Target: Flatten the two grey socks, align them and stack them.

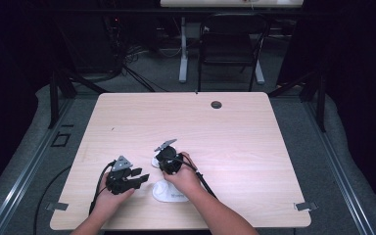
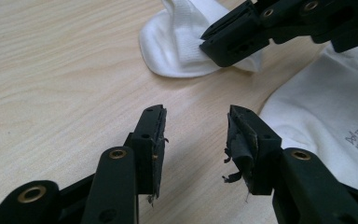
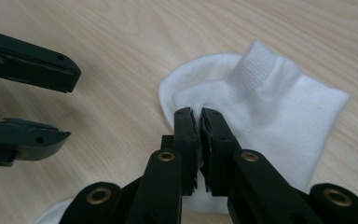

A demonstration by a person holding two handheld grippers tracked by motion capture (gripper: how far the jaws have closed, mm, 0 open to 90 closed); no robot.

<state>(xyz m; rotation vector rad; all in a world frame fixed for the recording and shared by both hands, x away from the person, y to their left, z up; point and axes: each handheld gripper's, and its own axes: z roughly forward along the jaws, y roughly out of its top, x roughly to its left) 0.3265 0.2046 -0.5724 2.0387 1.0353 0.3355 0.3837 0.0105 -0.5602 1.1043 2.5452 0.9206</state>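
- two white socks lie on the wooden table [image 1: 235, 132], near the person's edge of it, with a gripper in each hand just beside them.
- right gripper [image 3: 199, 116]: its two black jaws are pressed nearly together, with only a thin slit between the pads, and a fold of the small sock [image 3: 270, 107] is pinched in that slit at the sock's edge.
- in the right gripper view the small sock lies flat on the wood, its ribbed cuff up and away from the jaws; the jaws come onto it from its lower left side.
- in the left gripper view the same right gripper [image 2: 228, 39] comes in from the upper right and its closed tips sit on the small sock [image 2: 172, 46].
- in the high view the right gripper [image 1: 162, 157] points away from the person, with the small sock [image 1: 155, 160] showing as a white patch at its tip.
- left gripper [image 2: 196, 135]: its jaws stand well apart, with bare table between the pads; they touch neither sock.
- the pad lining on the left gripper's fingers [image 2: 240, 140] is frayed and peeling at the edges.
- the larger sock [image 2: 326, 121] lies just to the right of the left gripper's right jaw; it has small dark lettering printed on it.
- in the high view the larger sock [image 1: 169, 192] lies between the two hands, close under the right hand [image 1: 188, 178], and the left gripper [image 1: 138, 175] points toward it from the left, held by the left hand [image 1: 108, 198].
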